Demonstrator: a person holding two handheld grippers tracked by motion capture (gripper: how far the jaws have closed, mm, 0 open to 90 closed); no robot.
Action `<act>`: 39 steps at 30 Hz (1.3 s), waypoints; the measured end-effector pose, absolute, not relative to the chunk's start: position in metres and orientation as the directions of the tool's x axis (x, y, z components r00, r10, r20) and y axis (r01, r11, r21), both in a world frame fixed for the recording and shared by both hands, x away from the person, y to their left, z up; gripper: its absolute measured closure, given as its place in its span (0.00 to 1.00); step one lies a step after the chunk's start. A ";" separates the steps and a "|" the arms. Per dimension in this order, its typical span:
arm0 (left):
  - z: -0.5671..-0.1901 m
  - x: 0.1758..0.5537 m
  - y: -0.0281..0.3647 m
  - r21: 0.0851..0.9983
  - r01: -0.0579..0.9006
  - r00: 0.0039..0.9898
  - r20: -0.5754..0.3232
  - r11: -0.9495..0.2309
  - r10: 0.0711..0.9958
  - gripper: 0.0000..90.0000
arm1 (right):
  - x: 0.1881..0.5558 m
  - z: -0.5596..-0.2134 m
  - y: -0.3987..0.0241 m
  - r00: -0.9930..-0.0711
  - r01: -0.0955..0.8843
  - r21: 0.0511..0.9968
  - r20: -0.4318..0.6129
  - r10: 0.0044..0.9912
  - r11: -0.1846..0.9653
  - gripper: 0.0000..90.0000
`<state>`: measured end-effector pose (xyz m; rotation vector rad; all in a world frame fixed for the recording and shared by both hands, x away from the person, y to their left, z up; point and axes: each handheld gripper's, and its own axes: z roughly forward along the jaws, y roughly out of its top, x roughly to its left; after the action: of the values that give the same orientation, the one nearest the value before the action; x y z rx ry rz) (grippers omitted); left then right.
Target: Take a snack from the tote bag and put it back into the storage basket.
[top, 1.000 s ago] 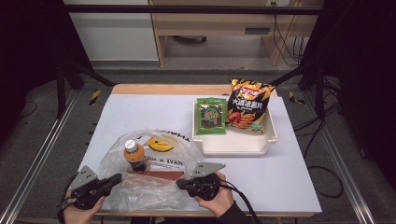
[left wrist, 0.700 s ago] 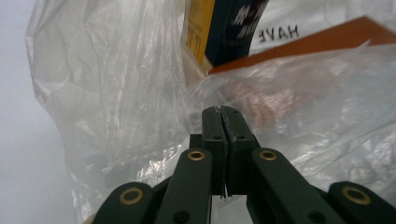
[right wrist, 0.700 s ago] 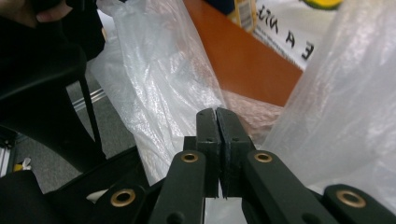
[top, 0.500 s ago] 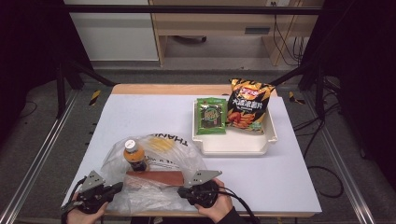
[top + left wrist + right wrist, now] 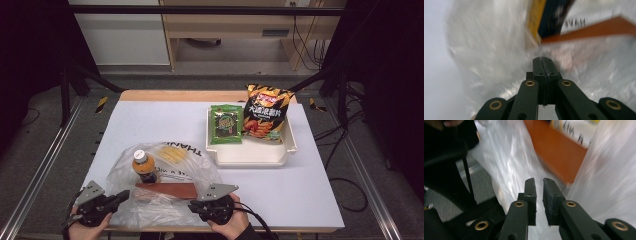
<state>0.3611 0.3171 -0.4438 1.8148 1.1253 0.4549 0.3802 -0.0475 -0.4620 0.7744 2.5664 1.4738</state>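
A clear plastic bag [image 5: 170, 172] lies at the table's near left. It holds an orange-capped bottle [image 5: 142, 165], a flat brown box [image 5: 167, 190] and a yellow item. My left gripper [image 5: 124, 196] sits at the bag's left front edge. Its jaws [image 5: 543, 59] are shut, and I cannot tell whether film is pinched between them. My right gripper [image 5: 192, 205] is at the bag's right front edge. Its jaws [image 5: 539, 181] have just been opening and stand a narrow gap apart, with nothing visibly between the pads. Bag film [image 5: 509, 170] and the brown box [image 5: 554, 150] lie just beyond them.
A white tray [image 5: 250, 156] stands at the right middle, holding a green snack packet [image 5: 226, 124] and a black-and-orange chip bag [image 5: 265, 112]. The table's near edge runs right under both hands. Metal rails flank the table on both sides.
Both hands have drawn slightly toward the near edge. The bag's front has spread and flattened, so the brown box shows more plainly. The bottle has stayed put.
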 end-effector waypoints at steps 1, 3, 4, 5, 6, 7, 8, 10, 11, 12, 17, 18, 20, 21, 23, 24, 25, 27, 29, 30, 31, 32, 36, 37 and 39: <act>-0.437 0.361 0.318 0.864 0.483 0.508 -0.144 -0.143 0.849 1.00 | 0.380 -0.457 -0.048 -0.869 0.379 0.837 0.174 0.463 0.395 0.93; -0.424 0.361 0.316 0.885 0.446 0.513 -0.128 -0.135 0.849 1.00 | 0.382 -0.448 -0.050 -0.865 0.365 0.853 0.163 0.475 0.373 0.96; -0.420 0.362 0.313 0.889 0.436 0.520 -0.121 -0.140 0.845 1.00 | 0.384 -0.444 -0.051 -0.863 0.359 0.859 0.158 0.480 0.364 0.97; -0.417 0.365 0.309 0.887 0.436 0.530 -0.116 -0.153 0.840 1.00 | 0.386 -0.440 -0.051 -0.857 0.357 0.864 0.151 0.492 0.356 0.98; -0.415 0.368 0.304 0.882 0.441 0.538 -0.109 -0.169 0.836 1.00 | 0.388 -0.436 -0.052 -0.852 0.350 0.870 0.142 0.504 0.348 0.99; -0.415 0.372 0.299 0.875 0.449 0.545 -0.107 -0.181 0.832 1.00 | 0.391 -0.434 -0.052 -0.846 0.351 0.871 0.139 0.514 0.343 1.00; -0.417 0.375 0.293 0.866 0.459 0.550 -0.102 -0.198 0.829 1.00 | 0.397 -0.433 -0.051 -0.835 0.352 0.871 0.128 0.534 0.343 1.00; -0.422 0.382 0.284 0.851 0.473 0.557 -0.088 -0.228 0.826 1.00 | 0.400 -0.433 -0.049 -0.830 0.357 0.867 0.124 0.544 0.347 1.00; -0.425 0.384 0.281 0.843 0.482 0.557 -0.087 -0.237 0.826 1.00 | 0.403 -0.434 -0.048 -0.826 0.358 0.864 0.116 0.552 0.354 1.00; -0.427 0.386 0.279 0.836 0.489 0.559 -0.080 -0.250 0.825 1.00 | 0.408 -0.437 -0.044 -0.817 0.369 0.853 0.107 0.567 0.370 1.00; -0.434 0.385 0.273 0.804 0.506 0.579 -0.048 -0.312 0.814 1.00 | 0.410 -0.445 -0.041 -0.814 0.378 0.829 0.087 0.574 0.411 1.00; -0.434 0.384 0.273 0.802 0.509 0.584 -0.053 -0.314 0.810 1.00 | 0.409 -0.446 -0.042 -0.814 0.377 0.834 0.092 0.573 0.402 1.00; -0.435 0.380 0.273 0.793 0.512 0.595 -0.049 -0.331 0.802 1.00 | 0.408 -0.446 -0.046 -0.812 0.382 0.833 0.096 0.575 0.400 1.00; -0.436 0.378 0.274 0.795 0.511 0.600 -0.056 -0.328 0.798 1.00 | 0.407 -0.447 -0.048 -0.813 0.382 0.833 0.098 0.574 0.399 1.00; -0.435 0.373 0.276 0.792 0.515 0.603 -0.063 -0.327 0.796 1.00 | 0.404 -0.448 -0.052 -0.813 0.387 0.835 0.108 0.572 0.392 1.00; -0.435 0.371 0.277 0.793 0.515 0.604 -0.068 -0.324 0.794 1.00 | 0.401 -0.449 -0.056 -0.814 0.392 0.832 0.113 0.570 0.394 1.00; -0.436 0.368 0.278 0.791 0.516 0.611 -0.070 -0.329 0.789 1.00 | 0.401 -0.449 -0.056 -0.814 0.392 0.832 0.113 0.570 0.394 1.00; -0.437 0.362 0.279 0.793 0.513 0.617 -0.074 -0.330 0.783 1.00 | 0.399 -0.454 -0.061 -0.812 0.405 0.820 0.119 0.571 0.405 0.99; -0.437 0.355 0.281 0.794 0.512 0.621 -0.079 -0.328 0.780 1.00 | 0.398 -0.457 -0.062 -0.813 0.407 0.817 0.119 0.571 0.409 0.98; -0.438 0.353 0.282 0.788 0.516 0.620 -0.074 -0.335 0.781 1.00 | 0.398 -0.459 -0.063 -0.812 0.413 0.812 0.123 0.571 0.412 0.98; -0.439 0.350 0.283 0.781 0.523 0.617 -0.071 -0.340 0.784 1.00 | 0.397 -0.461 -0.064 -0.810 0.415 0.810 0.123 0.573 0.414 0.97; -0.442 0.348 0.283 0.775 0.529 0.615 -0.070 -0.345 0.785 1.00 | 0.397 -0.464 -0.065 -0.811 0.419 0.805 0.123 0.572 0.420 0.97; -0.455 0.345 0.284 0.738 0.567 0.604 -0.070 -0.366 0.794 1.00 | 0.396 -0.472 -0.064 -0.810 0.433 0.787 0.126 0.573 0.439 0.96; -0.459 0.346 0.284 0.730 0.575 0.597 -0.066 -0.369 0.800 1.00 | 0.396 -0.475 -0.063 -0.811 0.433 0.784 0.124 0.571 0.445 0.97; -0.463 0.348 0.283 0.718 0.584 0.590 -0.053 -0.380 0.806 0.98 | 0.396 -0.479 -0.061 -0.811 0.437 0.774 0.120 0.572 0.457 0.97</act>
<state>0.3484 0.2827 -0.4630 2.1048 1.0979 0.3995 0.3955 -0.0615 -0.4789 0.8888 2.5436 1.2807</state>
